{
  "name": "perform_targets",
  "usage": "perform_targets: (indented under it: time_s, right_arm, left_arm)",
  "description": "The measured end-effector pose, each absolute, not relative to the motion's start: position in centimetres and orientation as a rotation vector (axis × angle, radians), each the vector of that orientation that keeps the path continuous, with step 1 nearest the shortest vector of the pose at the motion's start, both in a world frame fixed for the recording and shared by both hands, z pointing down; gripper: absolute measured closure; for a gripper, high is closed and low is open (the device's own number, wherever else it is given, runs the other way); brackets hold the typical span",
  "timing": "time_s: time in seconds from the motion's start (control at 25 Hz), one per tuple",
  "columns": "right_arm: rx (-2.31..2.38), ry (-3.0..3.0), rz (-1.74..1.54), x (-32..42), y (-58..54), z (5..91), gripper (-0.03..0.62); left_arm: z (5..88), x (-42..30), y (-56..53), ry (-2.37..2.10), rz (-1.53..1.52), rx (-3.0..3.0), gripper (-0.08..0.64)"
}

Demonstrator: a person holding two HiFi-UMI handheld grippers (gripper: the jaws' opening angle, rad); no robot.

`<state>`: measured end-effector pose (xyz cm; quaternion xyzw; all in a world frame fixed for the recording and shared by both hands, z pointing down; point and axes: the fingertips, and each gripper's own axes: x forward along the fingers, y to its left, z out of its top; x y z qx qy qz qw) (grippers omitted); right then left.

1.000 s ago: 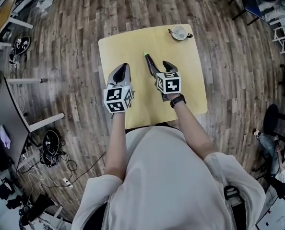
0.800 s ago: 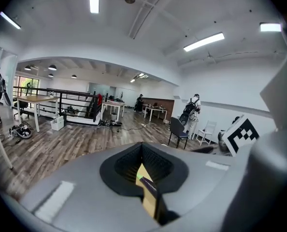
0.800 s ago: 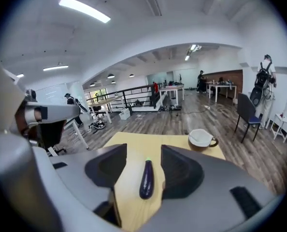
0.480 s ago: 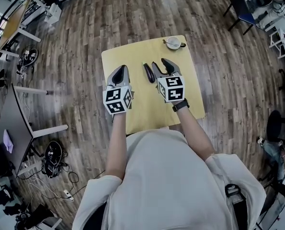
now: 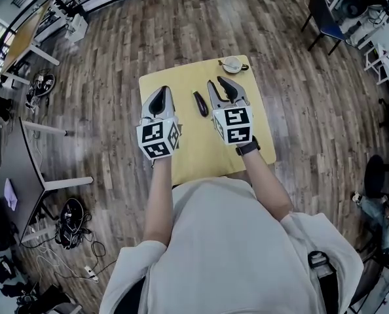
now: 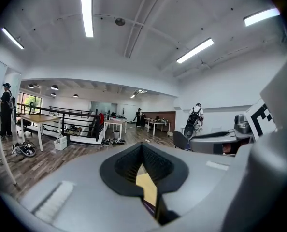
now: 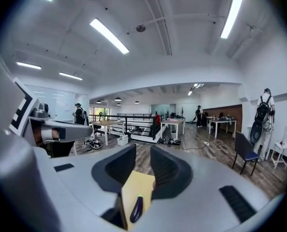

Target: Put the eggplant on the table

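A wood-plank floor (image 5: pixel 116 57) of a large open room surrounds a small yellow table (image 5: pixel 188 149), and everything here sits on or over that table. The eggplant (image 5: pixel 200 103) lies flat on the table's bare top, near its middle, with its green stem end toward the table's far edge; nothing touches it. A cup (image 5: pixel 232 64) on a saucer stands at the table's far right corner. The left gripper (image 5: pixel 160 89) hangs over the table's left side, its jaws together at the tips and empty. The right gripper (image 5: pixel 217 81) hangs over the table's right side with its jaws apart and closing, nothing between them; the right gripper view shows the eggplant (image 7: pixel 136 208) on the table below.
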<state>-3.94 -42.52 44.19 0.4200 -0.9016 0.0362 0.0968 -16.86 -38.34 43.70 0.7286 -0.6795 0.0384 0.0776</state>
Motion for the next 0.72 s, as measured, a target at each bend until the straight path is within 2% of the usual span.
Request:
perform_targets:
  time_s: [0.48, 0.72]
  right_arm:
    - [1.331, -2.752, 0.025, -3.1, -41.0, 38.9, 0.572]
    - [1.386, -2.747, 0.006, -1.3, -40.8, 38.2, 0.58]
  left_arm:
    - [40.9, -15.5, -37.3, -2.03, 0.033, 2.264, 0.551]
    - [40.1, -14.2, -37.4, -2.016, 0.004, 2.301, 0.551]
